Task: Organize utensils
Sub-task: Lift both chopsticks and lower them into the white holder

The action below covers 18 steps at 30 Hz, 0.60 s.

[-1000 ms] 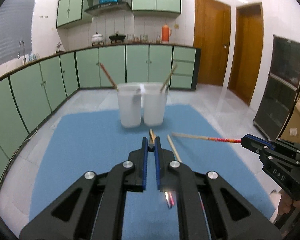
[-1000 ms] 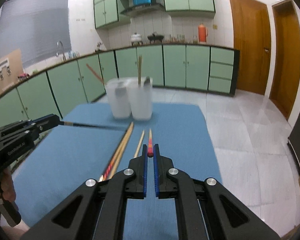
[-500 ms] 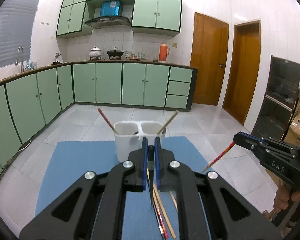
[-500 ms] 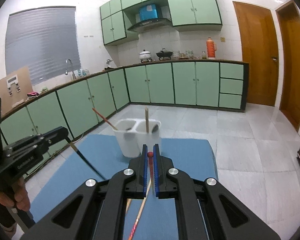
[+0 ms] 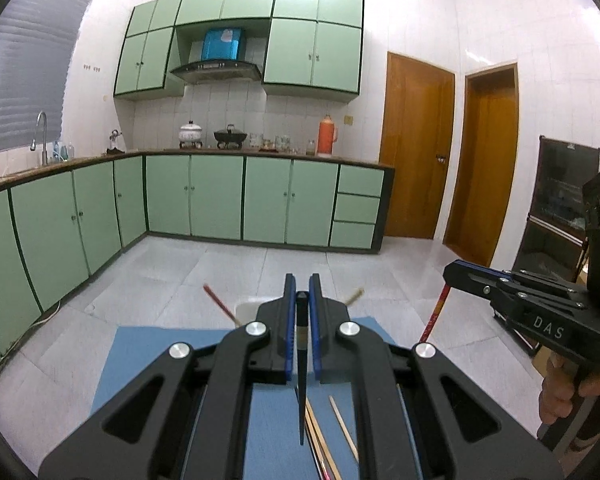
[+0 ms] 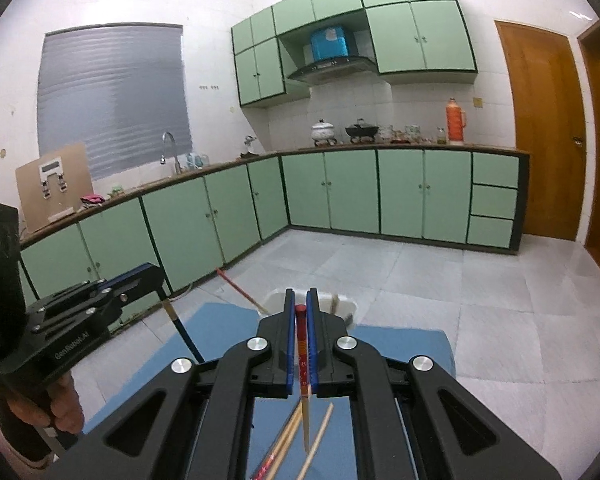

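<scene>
Above a blue mat (image 5: 172, 344), the left claw (image 5: 302, 300) pinches a dark chopstick (image 5: 301, 380); the right claw (image 6: 300, 312) pinches a red-topped chopstick (image 6: 302, 364), both hanging down.

The left tongs (image 5: 302, 308) were held clamped shut, tilted slightly downward. The right tongs (image 6: 301, 312) were likewise closed and tilted, each gripped by a hand (image 6: 56, 400) from below.

Black chopstick (image 5: 301, 364); red-topped patterned chopstick (image 6: 301, 354); blue mat (image 5: 156, 356); white holder (image 6: 348, 308); blue claw pads (image 5: 288, 328).
</scene>
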Each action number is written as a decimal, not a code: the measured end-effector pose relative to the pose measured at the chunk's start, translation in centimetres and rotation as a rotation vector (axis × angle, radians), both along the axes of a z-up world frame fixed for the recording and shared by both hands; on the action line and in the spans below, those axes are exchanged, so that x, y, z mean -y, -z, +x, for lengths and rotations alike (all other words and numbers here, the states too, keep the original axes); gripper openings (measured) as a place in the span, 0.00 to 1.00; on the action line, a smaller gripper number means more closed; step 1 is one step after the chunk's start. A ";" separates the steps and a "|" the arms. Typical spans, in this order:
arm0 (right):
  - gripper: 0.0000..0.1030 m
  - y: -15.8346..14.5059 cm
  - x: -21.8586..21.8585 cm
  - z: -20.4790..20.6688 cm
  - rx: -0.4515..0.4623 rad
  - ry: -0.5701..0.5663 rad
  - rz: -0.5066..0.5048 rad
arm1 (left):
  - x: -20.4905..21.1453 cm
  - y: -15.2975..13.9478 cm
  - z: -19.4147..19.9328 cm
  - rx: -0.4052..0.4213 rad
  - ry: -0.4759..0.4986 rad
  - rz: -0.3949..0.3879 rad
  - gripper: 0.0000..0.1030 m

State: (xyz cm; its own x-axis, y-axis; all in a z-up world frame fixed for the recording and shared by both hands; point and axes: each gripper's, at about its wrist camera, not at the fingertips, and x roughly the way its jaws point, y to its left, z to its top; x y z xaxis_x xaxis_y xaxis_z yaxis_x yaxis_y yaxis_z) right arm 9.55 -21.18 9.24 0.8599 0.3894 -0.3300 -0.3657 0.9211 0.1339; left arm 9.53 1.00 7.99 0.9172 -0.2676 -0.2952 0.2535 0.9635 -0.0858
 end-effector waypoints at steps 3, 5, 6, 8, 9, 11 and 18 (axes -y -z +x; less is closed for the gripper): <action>0.05 -1.4 -0.7 0.9 0.030 -0.017 0.002 | -0.2 -1.3 1.2 0.029 -0.008 -0.007 0.05; 0.05 -2.4 -1.2 1.9 0.045 -0.026 0.011 | -0.2 -2.2 2.1 0.049 -0.011 -0.013 0.05; 0.05 -3.1 -1.4 2.6 0.055 -0.031 0.016 | -0.2 -2.8 2.6 0.062 -0.013 -0.014 0.05; 0.05 -4.3 -1.9 3.8 0.079 -0.034 0.019 | -0.2 -3.9 3.7 0.093 -0.018 -0.013 0.05; 0.05 -4.8 -2.0 4.3 0.087 -0.035 0.022 | -0.1 -4.3 4.0 0.101 -0.019 -0.013 0.05; 0.05 -6.1 -2.0 5.8 0.105 -0.032 0.039 | 0.0 -5.4 5.1 0.125 -0.022 -0.016 0.05; 0.05 -8.1 -2.1 11.0 0.142 0.004 0.043 | 1.2 -7.1 10.0 0.180 -0.039 0.004 0.05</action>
